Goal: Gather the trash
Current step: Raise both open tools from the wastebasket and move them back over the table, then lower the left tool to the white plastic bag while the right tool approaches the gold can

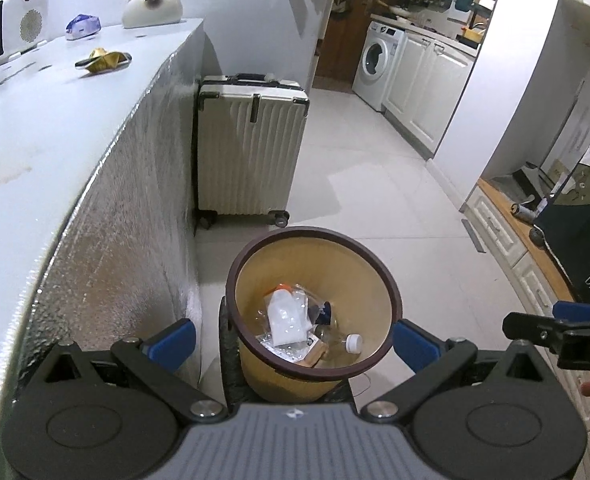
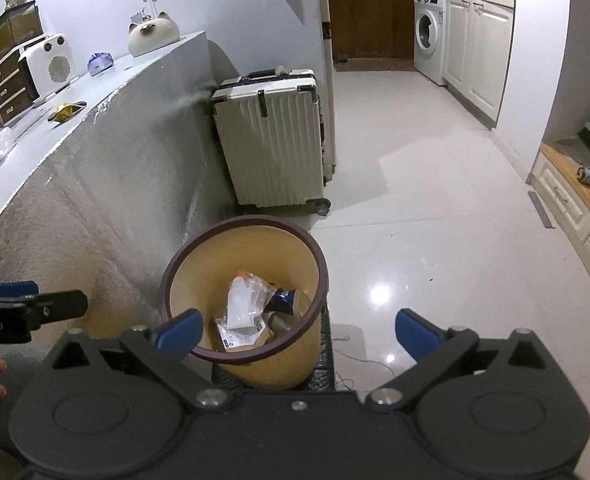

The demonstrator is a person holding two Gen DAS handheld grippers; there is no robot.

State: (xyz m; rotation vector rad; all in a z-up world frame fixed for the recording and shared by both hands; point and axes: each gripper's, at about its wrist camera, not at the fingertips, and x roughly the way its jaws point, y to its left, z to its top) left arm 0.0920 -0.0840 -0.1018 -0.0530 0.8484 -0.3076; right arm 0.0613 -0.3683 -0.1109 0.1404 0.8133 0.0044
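A yellow trash bin [image 1: 255,372] with a dark brown rim stands on the floor by the counter; it also shows in the right wrist view [image 2: 279,364]. Inside lie a white bag [image 1: 287,318], a clear bottle with a white cap [image 1: 353,342] and other wrappers. A yellow crumpled wrapper [image 1: 103,60] lies on the counter top, also in the right wrist view [image 2: 65,111]. My left gripper [image 1: 293,344] is open and empty above the bin. My right gripper [image 2: 297,330] is open and empty over the bin's near right side.
A grey counter [image 1: 35,140] runs along the left, with a purple packet [image 1: 83,26], a white heater [image 1: 19,20] and a cat-shaped ornament [image 1: 153,6]. A white suitcase [image 1: 251,148] stands behind the bin. A washing machine [image 1: 377,64] and cabinets stand far right.
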